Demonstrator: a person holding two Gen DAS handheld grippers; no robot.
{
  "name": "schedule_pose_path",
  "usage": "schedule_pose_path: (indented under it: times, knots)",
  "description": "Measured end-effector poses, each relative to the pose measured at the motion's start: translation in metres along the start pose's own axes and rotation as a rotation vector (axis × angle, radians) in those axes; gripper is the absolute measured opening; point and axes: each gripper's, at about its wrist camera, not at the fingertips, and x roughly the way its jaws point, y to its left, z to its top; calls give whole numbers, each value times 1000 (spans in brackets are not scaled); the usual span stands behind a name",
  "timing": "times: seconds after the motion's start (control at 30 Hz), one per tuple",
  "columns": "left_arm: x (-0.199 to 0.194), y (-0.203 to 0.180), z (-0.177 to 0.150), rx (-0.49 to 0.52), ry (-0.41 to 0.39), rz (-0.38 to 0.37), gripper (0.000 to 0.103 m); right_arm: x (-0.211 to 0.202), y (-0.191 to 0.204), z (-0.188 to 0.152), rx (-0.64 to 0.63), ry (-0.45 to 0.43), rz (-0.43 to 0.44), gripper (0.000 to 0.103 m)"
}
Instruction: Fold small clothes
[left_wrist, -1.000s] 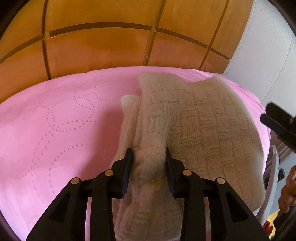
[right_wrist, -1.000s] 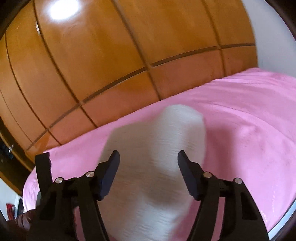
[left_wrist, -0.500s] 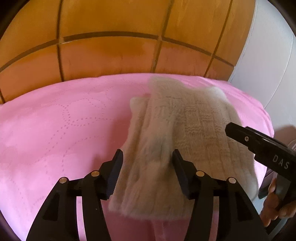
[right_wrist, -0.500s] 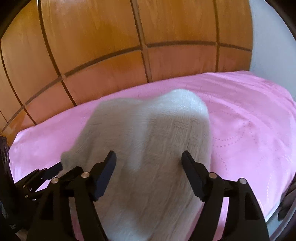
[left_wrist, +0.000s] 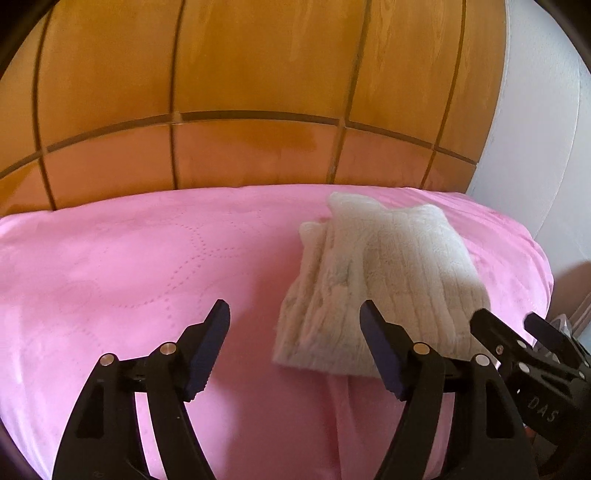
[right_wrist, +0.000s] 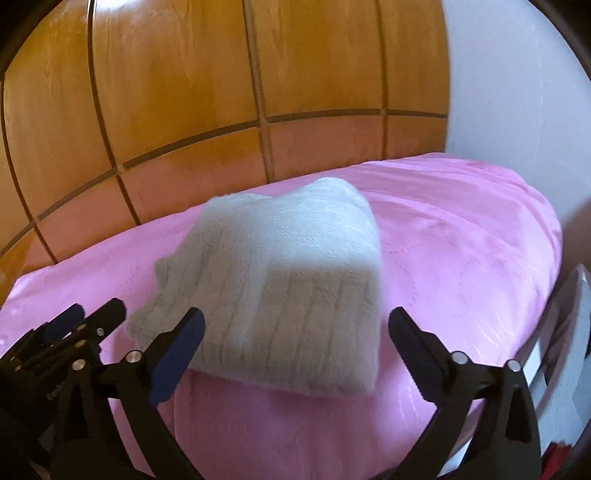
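Observation:
A cream knitted garment (left_wrist: 376, 284) lies folded into a thick rectangle on the pink bedspread (left_wrist: 129, 266), near the bed's right end. It also shows in the right wrist view (right_wrist: 280, 295). My left gripper (left_wrist: 293, 317) is open and empty, just in front of the garment's left part and clear of it. My right gripper (right_wrist: 295, 325) is open and empty, its fingers spread just in front of the garment's near edge. The right gripper also shows at the lower right of the left wrist view (left_wrist: 517, 332). The left gripper shows at the lower left of the right wrist view (right_wrist: 85, 314).
A wooden panelled wall (left_wrist: 258, 92) runs behind the bed. A white wall (right_wrist: 517, 92) stands at the right. The bed's right edge (right_wrist: 546, 266) drops off beside the garment, with some white furniture (right_wrist: 576, 314) below it.
My left gripper has let go of the garment, opened wide and drawn back. The right gripper has also pulled back. The garment now lies flat and folded on the bed.

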Motion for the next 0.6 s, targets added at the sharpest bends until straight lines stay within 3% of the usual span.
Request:
schedule_pose_path:
  times: [0.1, 0.3, 0.37, 0.6]
  knots:
    - [-8, 3, -7, -10, -7, 21, 79, -5, 0, -9, 15, -5, -25, 101]
    - [-21, 6, -20, -6, -21, 77, 79, -5, 2, -22, 22, 14, -51, 101]
    - [-22, 8, -24, -12, -12, 80, 85, -6, 3, -24, 17, 14, -53, 101]
    - [-23, 12, -28, -21, -7, 114, 89, -7, 8, -28, -8, 8, -52, 101]
